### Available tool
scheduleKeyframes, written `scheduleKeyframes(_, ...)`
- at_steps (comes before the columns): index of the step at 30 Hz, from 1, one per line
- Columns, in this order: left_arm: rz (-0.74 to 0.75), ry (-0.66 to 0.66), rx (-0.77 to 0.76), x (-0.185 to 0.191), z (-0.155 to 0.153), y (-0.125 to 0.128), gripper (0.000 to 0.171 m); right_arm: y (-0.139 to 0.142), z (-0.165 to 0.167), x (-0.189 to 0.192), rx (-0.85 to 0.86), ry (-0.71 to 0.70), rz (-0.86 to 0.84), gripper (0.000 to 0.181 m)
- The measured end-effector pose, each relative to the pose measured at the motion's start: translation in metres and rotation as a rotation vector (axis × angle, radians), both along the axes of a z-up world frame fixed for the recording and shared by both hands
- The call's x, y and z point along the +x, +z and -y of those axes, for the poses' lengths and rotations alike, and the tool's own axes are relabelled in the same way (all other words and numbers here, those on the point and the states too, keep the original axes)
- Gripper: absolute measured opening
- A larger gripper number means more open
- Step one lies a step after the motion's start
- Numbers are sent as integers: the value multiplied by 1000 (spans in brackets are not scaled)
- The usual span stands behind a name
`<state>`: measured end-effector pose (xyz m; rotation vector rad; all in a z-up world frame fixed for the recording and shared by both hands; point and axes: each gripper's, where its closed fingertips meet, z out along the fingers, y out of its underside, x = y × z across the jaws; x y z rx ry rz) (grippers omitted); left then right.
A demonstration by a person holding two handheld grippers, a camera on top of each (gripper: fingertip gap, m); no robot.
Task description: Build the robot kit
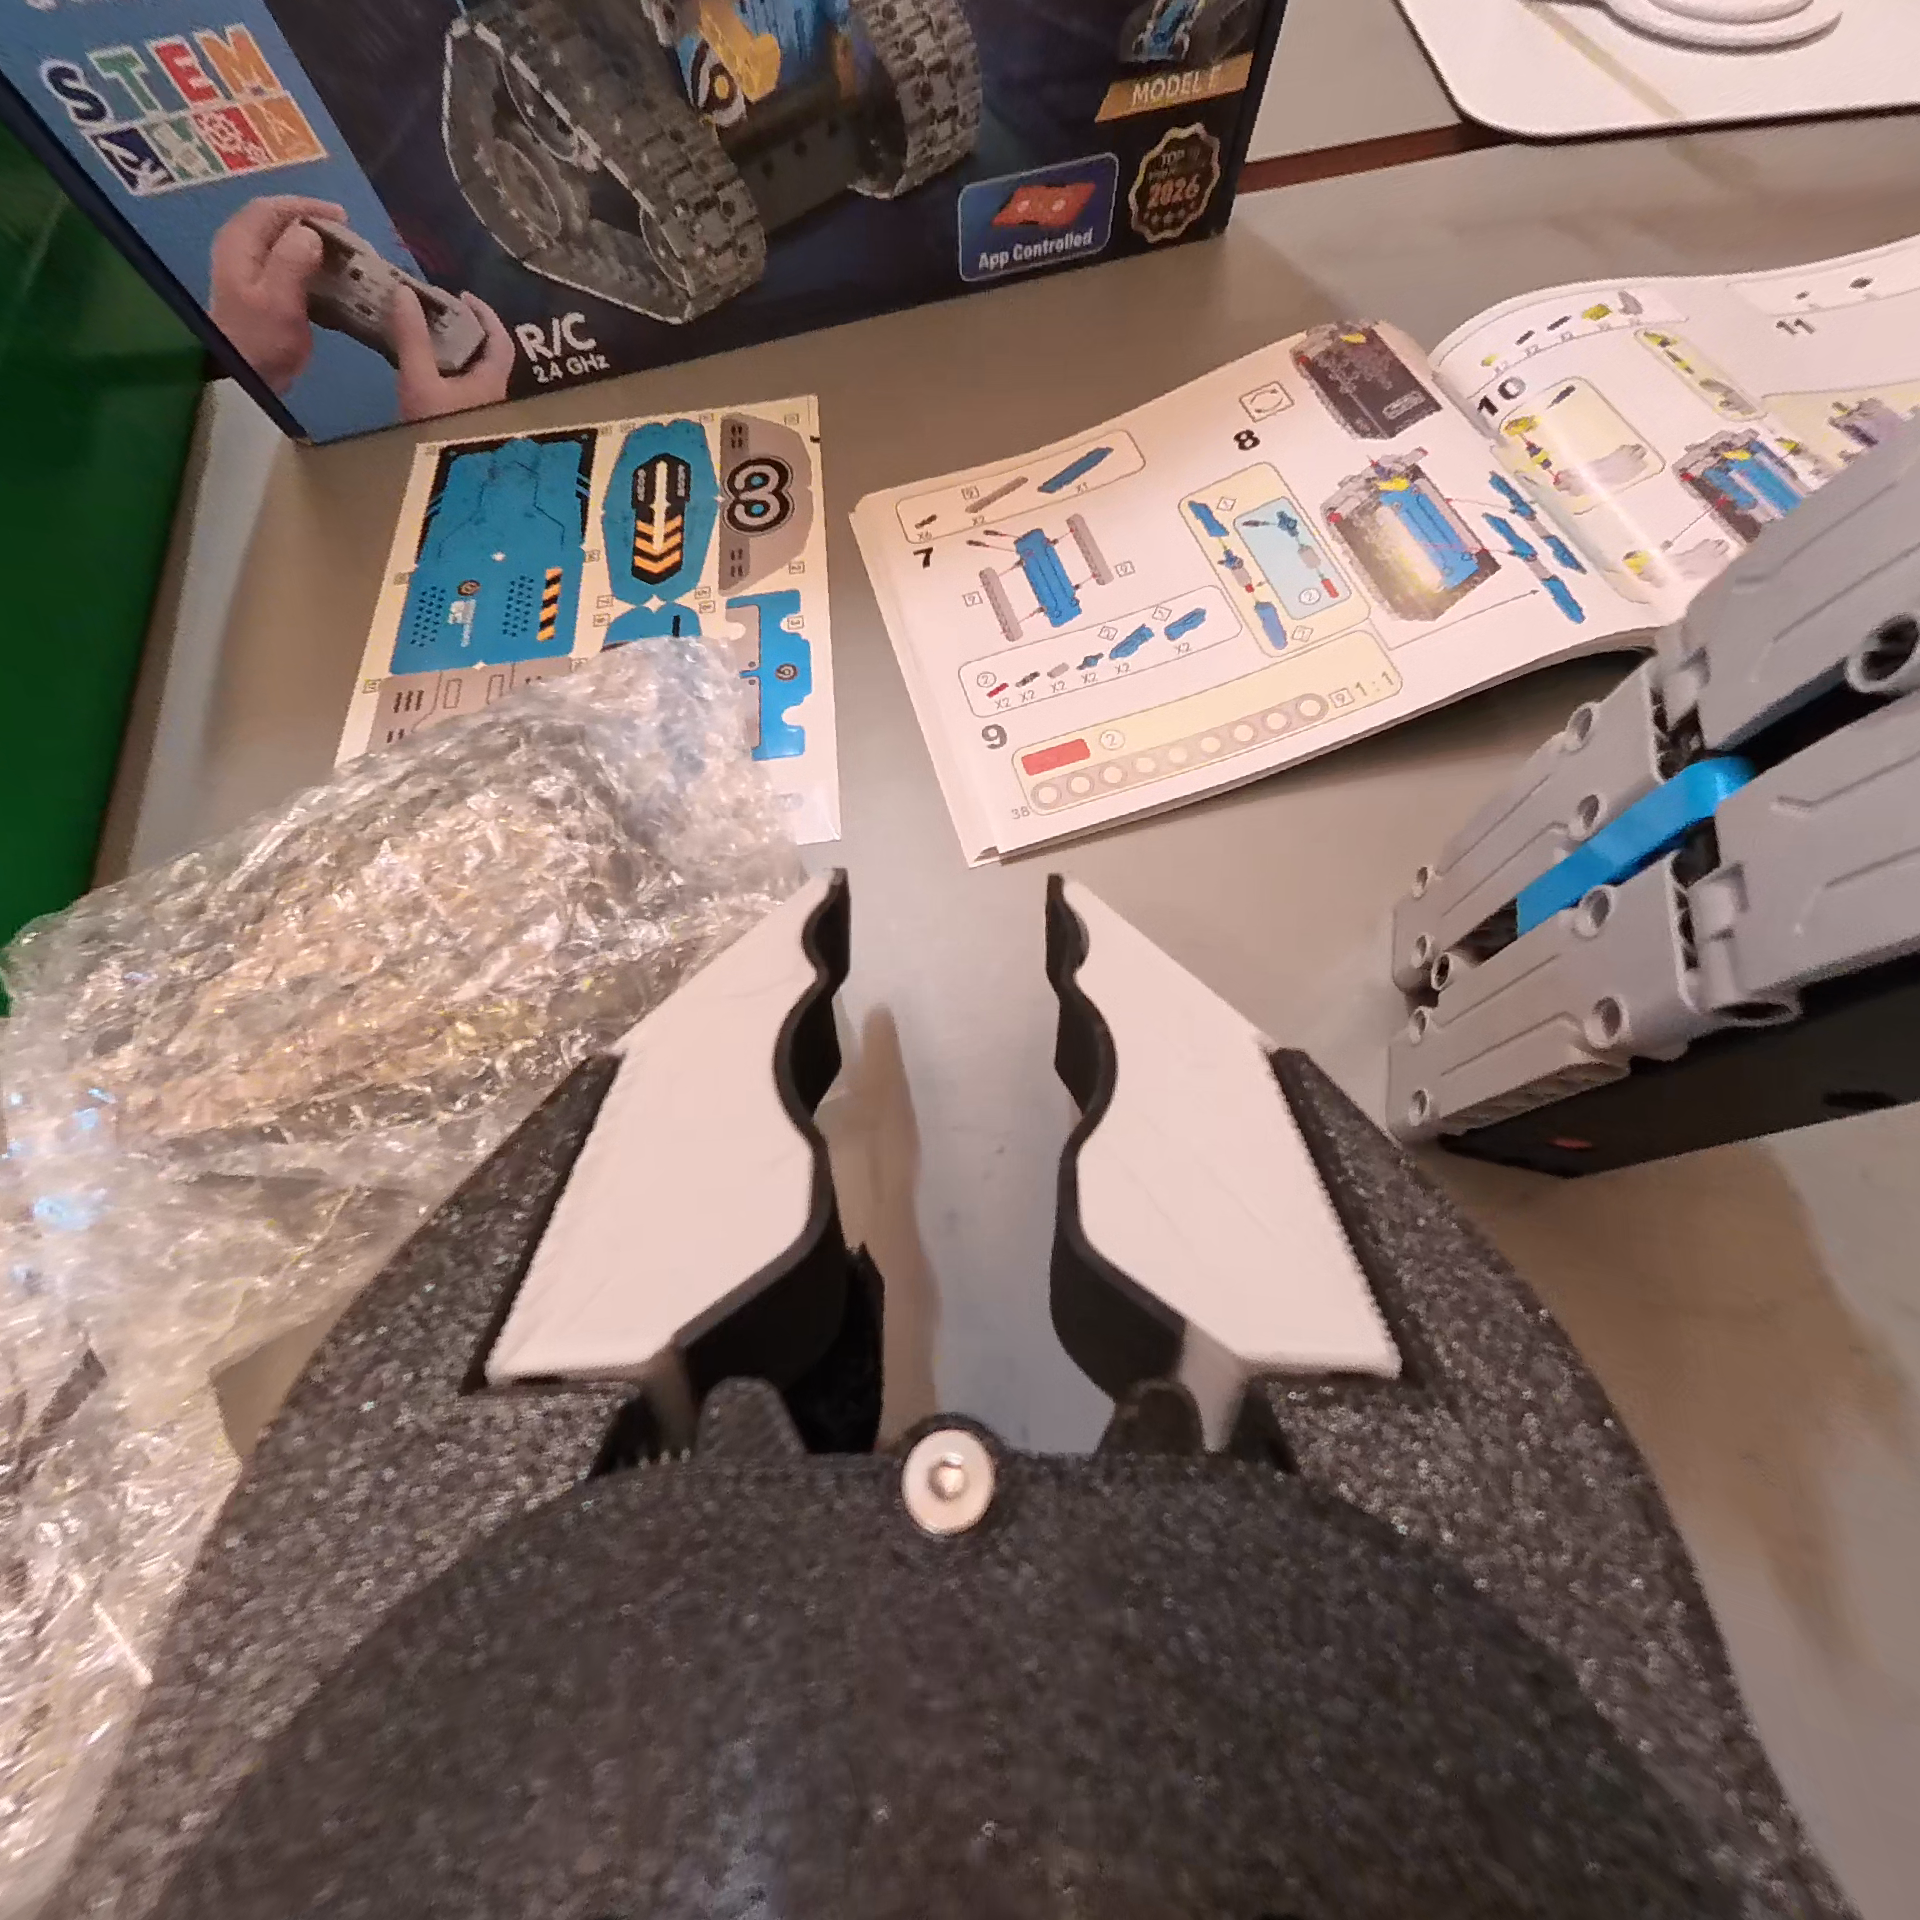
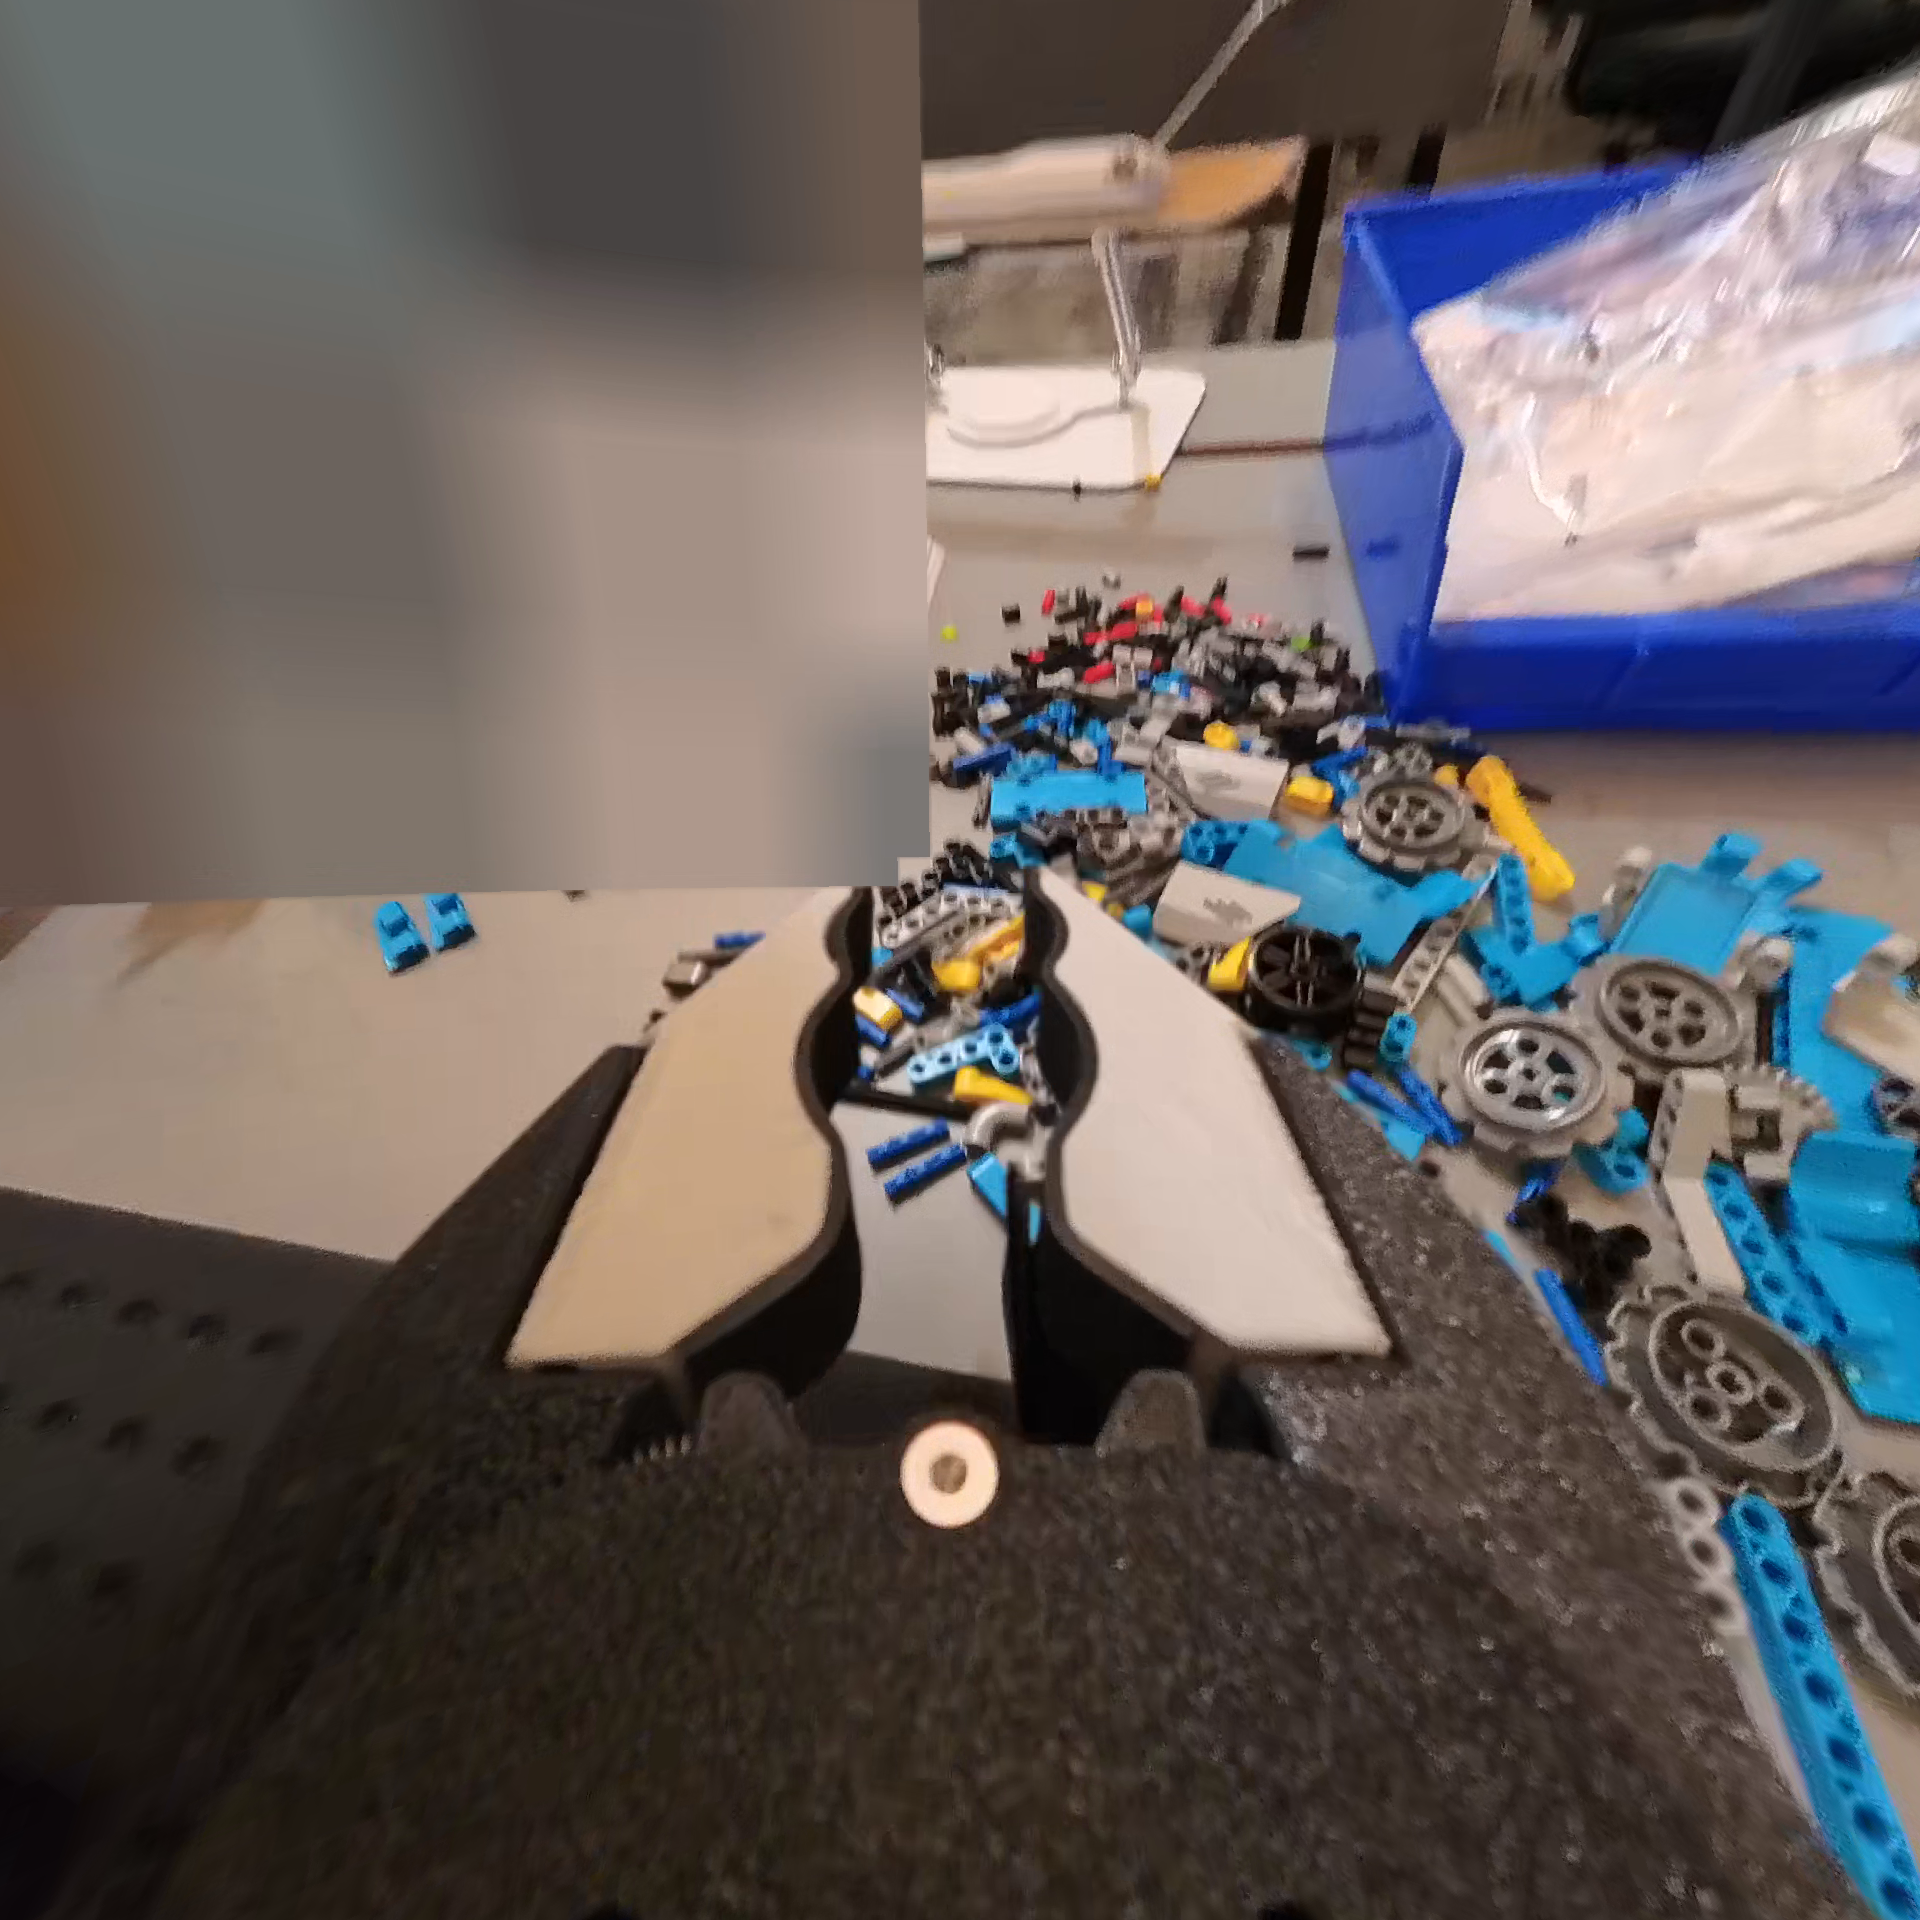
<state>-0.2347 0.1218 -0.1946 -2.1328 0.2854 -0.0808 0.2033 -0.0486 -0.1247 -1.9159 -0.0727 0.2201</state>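
My left gripper [image 1: 945,894] is open and empty, low over the bare grey table. A crumpled clear bubble-wrap bag [image 1: 343,935] lies against its left finger. A partly built grey, black and blue brick assembly [image 1: 1683,894] sits to its right. An open instruction booklet [image 1: 1195,603] and a sticker sheet [image 1: 613,582] lie just ahead. My right gripper [image 2: 948,904] is open and empty above a pile of loose small building parts [image 2: 1143,748]; several blue, yellow and grey pieces show between its fingers. Grey toothed wheels [image 2: 1532,1070] and blue panels [image 2: 1340,873] lie to its right.
The toy's printed box [image 1: 675,177] stands at the back left of the table. A blue plastic bin [image 2: 1475,582] holding clear bags stands behind the parts pile. Two small blue pieces [image 2: 421,930] lie apart at the left. A white flat stand base [image 2: 1049,426] sits farther back. My right fingertips sit around 50 centimetres from my left ones.
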Motion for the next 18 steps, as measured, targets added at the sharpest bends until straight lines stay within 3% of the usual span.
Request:
scheduleKeyframes(2, 10, 1, -5, 0, 0, -1, 37, -21, 3, -3, -118, 21, -51, 38)
scheduleKeyframes(6, 11, -1, -1, 0, 0, 0, 37, -52, 14, -19, -259, 107, -173, 35)
scheduleKeyframes(18, 50, -1, 15, -1, 0, 3, 36, -45, 21, -17, -222, 171, -246, 32)
